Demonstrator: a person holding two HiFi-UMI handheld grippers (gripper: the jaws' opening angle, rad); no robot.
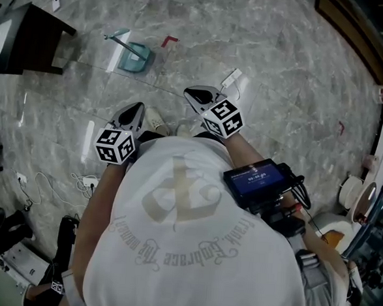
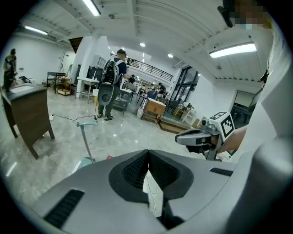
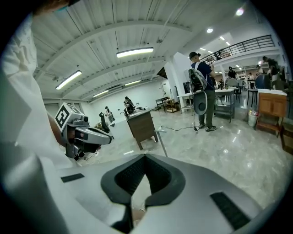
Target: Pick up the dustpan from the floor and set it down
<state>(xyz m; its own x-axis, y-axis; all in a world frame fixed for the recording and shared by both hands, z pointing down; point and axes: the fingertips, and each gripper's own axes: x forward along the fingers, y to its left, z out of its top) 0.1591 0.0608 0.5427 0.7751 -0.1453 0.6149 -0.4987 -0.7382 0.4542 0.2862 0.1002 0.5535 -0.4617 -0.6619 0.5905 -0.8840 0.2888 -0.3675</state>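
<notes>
Grey marbled floor (image 1: 282,70) fills the head view, and a big open hall with strip lights shows in both gripper views. At the upper left of the head view stands a dark wooden table (image 1: 29,36). The teal dustpan (image 1: 134,55) rests on the floor right of that table, in the upper middle-left of the frame. Its long handle rises from the pan and leans a little. A small red scrap (image 1: 168,41) lies just to its right.

Both grippers hang in mid-air in the middle of the head view, tilted down toward the floor and well apart from the dustpan. The left gripper (image 1: 132,112) is clenched: in its own view the jaw tips meet, with only bare floor and a white cable seen through the slot behind them. The right gripper (image 1: 199,96) is clenched too, its tips touching and nothing between them. A white plug and cable (image 1: 231,78) lie on the floor just above the right gripper.

In the lower half of the head view is the person's white shirt (image 1: 191,247). Another person with a backpack (image 2: 112,82) stands far back in the hall.
</notes>
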